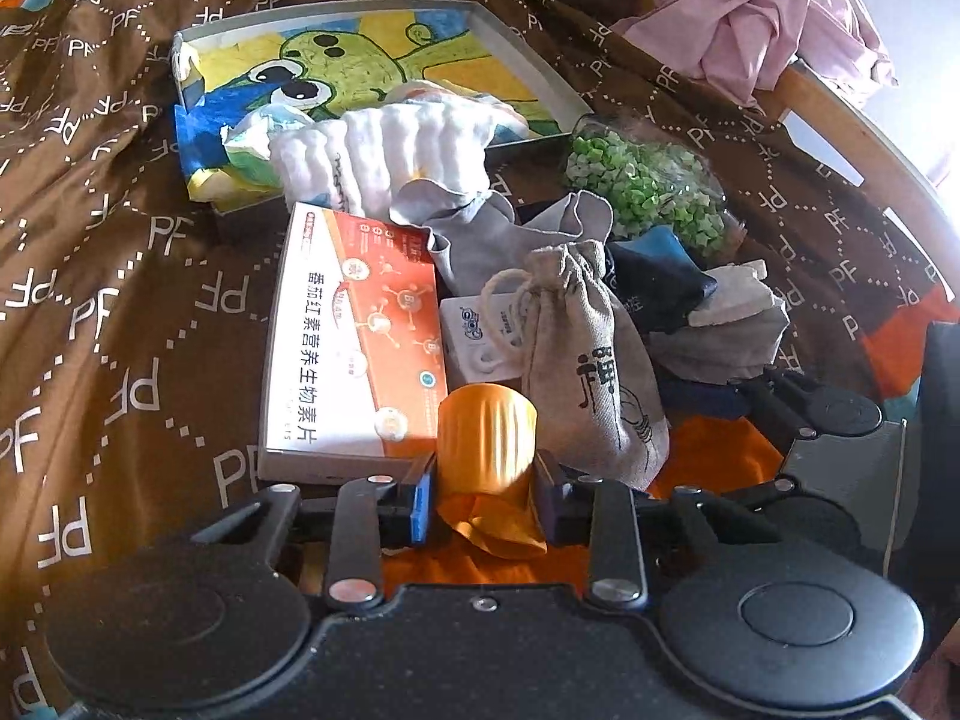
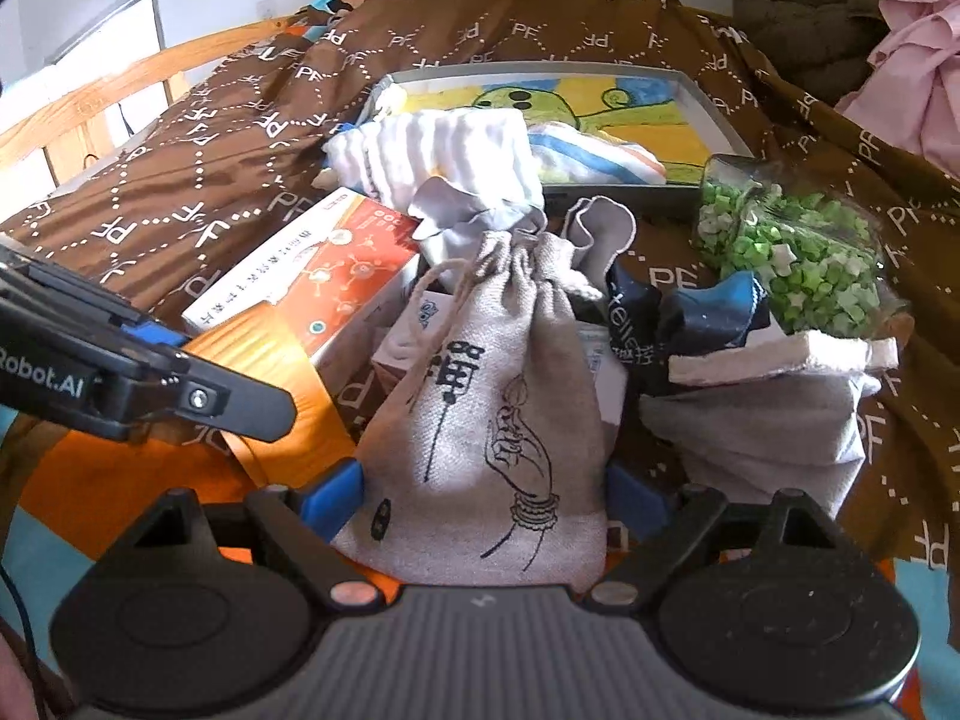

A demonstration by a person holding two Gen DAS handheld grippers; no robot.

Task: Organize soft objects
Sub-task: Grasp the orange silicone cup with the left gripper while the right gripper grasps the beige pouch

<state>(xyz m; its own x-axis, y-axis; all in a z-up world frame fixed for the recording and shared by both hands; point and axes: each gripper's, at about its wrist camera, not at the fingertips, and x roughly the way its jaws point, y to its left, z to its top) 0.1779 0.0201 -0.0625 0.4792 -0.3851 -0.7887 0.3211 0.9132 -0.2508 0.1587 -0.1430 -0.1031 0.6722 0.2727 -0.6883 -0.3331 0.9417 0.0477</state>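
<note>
Harsh side sunlight, fisheye-warped edges

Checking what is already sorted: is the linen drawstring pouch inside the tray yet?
No, the pouch stands on the bedspread between the right tongs, well short of the tray.

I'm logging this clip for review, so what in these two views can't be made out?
- Right tool: the linen pouch fills its gap in the right wrist view, so grip contact is hidden.
- White box: mostly covered by the pouch, left wrist view.
- Orange pouch in the left tool: contents unseen.
</note>
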